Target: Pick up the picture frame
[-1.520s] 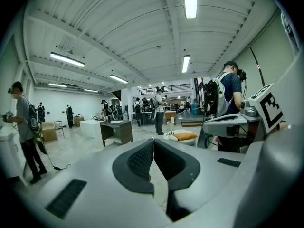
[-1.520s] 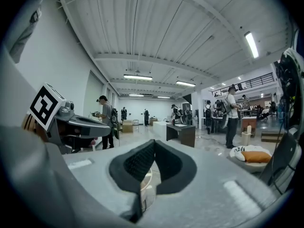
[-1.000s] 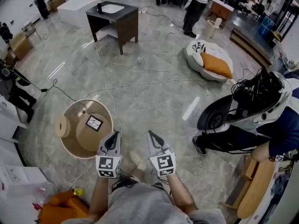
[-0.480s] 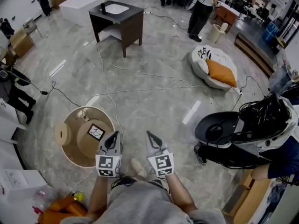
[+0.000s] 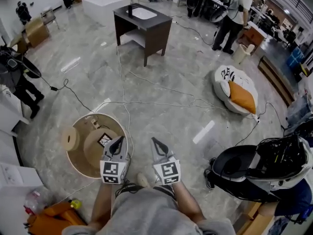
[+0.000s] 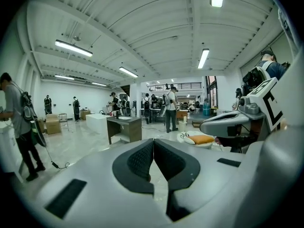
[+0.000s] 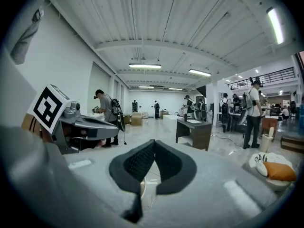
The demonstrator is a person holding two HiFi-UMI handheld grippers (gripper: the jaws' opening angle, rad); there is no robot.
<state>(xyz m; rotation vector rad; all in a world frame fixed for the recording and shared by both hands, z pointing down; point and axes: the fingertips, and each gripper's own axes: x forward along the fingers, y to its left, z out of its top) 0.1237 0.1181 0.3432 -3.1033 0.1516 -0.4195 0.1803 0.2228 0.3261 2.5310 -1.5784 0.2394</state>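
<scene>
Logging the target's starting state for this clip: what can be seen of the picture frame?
The picture frame is small, square and dark-rimmed, holding a pale picture crossed by dark lines; its material is too small to tell. It lies flat, turned cornerwise, on a pale round wooden disc inside the round tub on the floor. Only the disc touches it.

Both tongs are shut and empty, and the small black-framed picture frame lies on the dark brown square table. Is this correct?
Not quite. The small black-framed picture frame lies on the round light wooden table, not on the dark brown square table; the head view shows it. The left tongs and the right tongs are indeed shut and empty.
</scene>
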